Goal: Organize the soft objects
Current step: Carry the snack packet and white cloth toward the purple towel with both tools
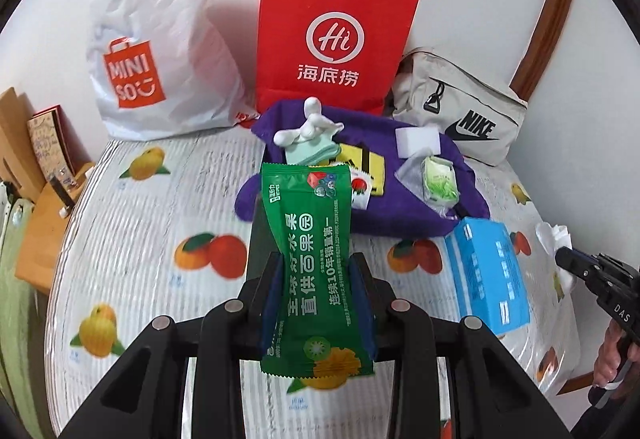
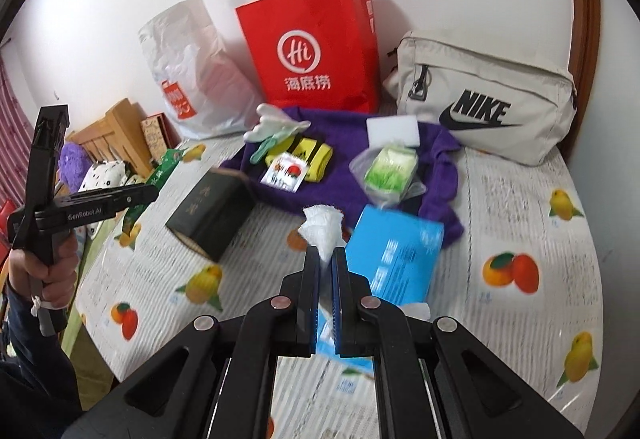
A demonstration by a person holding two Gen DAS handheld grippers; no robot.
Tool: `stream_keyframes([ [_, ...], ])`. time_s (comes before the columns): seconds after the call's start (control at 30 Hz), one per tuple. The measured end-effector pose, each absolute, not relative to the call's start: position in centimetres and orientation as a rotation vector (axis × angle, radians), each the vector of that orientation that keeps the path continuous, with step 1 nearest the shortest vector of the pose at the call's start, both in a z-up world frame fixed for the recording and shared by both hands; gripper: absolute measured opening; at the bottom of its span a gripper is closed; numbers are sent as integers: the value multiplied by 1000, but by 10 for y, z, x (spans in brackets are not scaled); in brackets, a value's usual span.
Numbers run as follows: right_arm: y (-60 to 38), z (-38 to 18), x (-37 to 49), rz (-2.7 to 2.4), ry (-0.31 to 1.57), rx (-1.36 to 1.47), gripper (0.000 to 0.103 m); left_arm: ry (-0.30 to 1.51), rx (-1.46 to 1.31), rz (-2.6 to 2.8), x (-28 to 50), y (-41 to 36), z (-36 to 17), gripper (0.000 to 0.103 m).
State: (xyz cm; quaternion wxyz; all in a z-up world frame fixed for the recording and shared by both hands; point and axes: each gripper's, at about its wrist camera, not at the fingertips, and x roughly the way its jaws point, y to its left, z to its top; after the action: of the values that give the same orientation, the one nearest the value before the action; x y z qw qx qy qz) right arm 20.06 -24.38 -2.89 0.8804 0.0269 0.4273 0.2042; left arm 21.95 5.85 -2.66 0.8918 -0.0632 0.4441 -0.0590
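Nearest the left wrist camera, the left gripper (image 1: 316, 279) is clamped on a green snack pouch (image 1: 310, 251), which stands up between the pads, clear of the table. Clenched almost fully, the right gripper (image 2: 328, 259) pinches a white tissue (image 2: 323, 229) whose crumpled top pokes out above the fingertips.

Just beyond the right gripper lies a blue tissue box (image 2: 394, 253); to its left a dark box (image 2: 214, 213) sits tilted on the fruit-print tablecloth (image 2: 520, 219). Behind both spreads a purple cloth (image 2: 438, 175) carrying a yellow-and-black item (image 2: 310, 155), a small red-and-white sachet (image 2: 285, 173), a white sponge block (image 2: 394, 131), a clear bag of green-and-white packets (image 2: 388, 169) and a pale green-and-white soft piece (image 2: 276, 127).

Against the wall stand a white Miniso bag (image 1: 148, 51), a red paper bag (image 1: 332, 35) and a beige Nike pouch (image 2: 486, 103).

Judging by this, the sorting is at an early stage: two items are in hand, none has visibly gone into a bag, and most of the pile is left.
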Motion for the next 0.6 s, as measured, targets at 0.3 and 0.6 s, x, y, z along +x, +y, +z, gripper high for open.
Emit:
stream_keyframes([
  [0.3, -244, -32, 247, 399, 875, 73, 6, 943, -116, -148, 263, 51, -30, 32],
  [0.6, -246, -46, 293, 347, 889, 93, 6, 968, -111, -171, 304, 43, -38, 32],
])
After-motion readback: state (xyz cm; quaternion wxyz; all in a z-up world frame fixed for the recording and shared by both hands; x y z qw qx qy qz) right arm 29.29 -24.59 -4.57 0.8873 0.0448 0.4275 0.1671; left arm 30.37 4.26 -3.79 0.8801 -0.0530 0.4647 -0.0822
